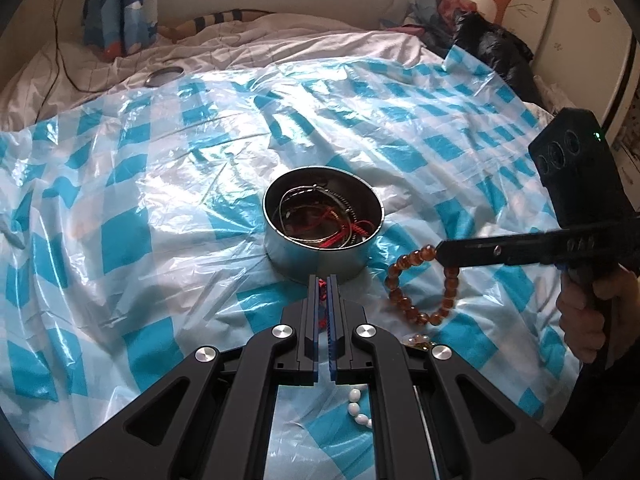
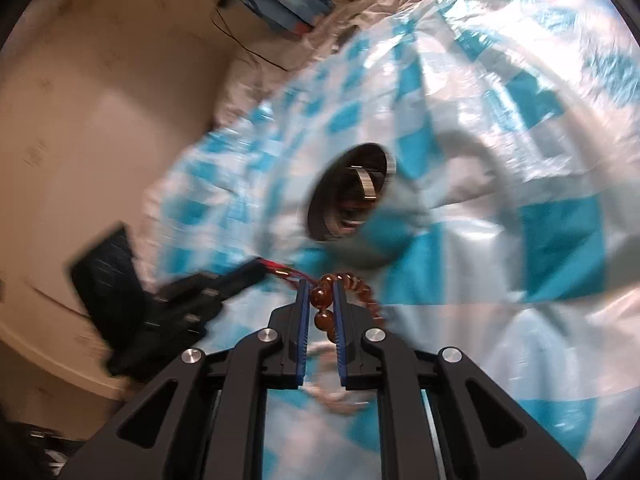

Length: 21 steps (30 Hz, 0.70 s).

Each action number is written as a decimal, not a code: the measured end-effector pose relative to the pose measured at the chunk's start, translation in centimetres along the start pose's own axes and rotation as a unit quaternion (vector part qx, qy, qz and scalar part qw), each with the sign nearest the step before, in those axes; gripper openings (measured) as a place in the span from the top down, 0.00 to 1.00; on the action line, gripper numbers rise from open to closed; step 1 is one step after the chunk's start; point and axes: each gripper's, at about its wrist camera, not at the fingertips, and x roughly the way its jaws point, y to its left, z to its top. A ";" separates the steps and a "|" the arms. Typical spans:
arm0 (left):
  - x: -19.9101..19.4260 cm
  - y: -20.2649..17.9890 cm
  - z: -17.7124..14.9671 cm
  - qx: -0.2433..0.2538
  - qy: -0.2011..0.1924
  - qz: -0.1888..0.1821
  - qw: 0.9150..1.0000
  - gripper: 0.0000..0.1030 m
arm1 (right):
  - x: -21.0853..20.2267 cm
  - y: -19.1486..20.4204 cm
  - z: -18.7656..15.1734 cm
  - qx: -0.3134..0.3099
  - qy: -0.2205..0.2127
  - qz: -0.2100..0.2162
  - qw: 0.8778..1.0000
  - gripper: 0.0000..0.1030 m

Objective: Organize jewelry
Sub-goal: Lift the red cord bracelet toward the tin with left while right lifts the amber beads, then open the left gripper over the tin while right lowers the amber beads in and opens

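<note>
A round metal tin [image 1: 320,256] stands on the blue-and-white checked plastic sheet, holding wire bangles and a red cord [image 1: 348,228]. My left gripper [image 1: 325,280] is shut on a red cord piece [image 1: 321,286] just in front of the tin. My right gripper [image 2: 322,286] is shut on an amber bead bracelet [image 2: 322,300] and holds it in the air beside the tin [image 2: 352,200]. In the left wrist view the bracelet [image 1: 416,292] hangs from the right gripper [image 1: 440,248]. The right wrist view is blurred; the left gripper [image 2: 260,266] shows there with red cord.
A white bead strand [image 1: 358,408] and a small gold piece [image 1: 420,342] lie on the sheet under my left gripper. A metal lid [image 1: 164,76] lies at the sheet's far edge. Dark clothes [image 1: 492,48] and a curtain [image 1: 120,4] are at the bed's back.
</note>
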 end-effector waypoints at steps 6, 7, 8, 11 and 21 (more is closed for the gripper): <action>0.1 0.5 0.4 -0.009 -0.002 -0.002 1.000 0.97 | -0.1 -0.8 0.1 0.012 -0.011 0.019 1.000 0.88; -0.1 0.5 0.5 -0.010 -0.006 -0.003 1.000 0.97 | -0.4 -1.0 0.3 0.019 -0.018 0.036 0.999 0.88; -0.2 0.5 0.6 -0.011 -0.008 -0.004 1.000 0.97 | -0.6 -1.1 0.4 0.025 -0.024 0.051 0.998 0.88; -0.8 0.5 1.1 -0.015 -0.019 -0.006 1.000 0.97 | -1.4 -0.9 0.9 0.034 -0.044 0.080 0.995 0.88; -1.8 0.7 2.4 -0.021 -0.039 -0.008 0.999 0.97 | -3.3 1.6 3.1 0.021 -0.096 0.108 0.989 0.88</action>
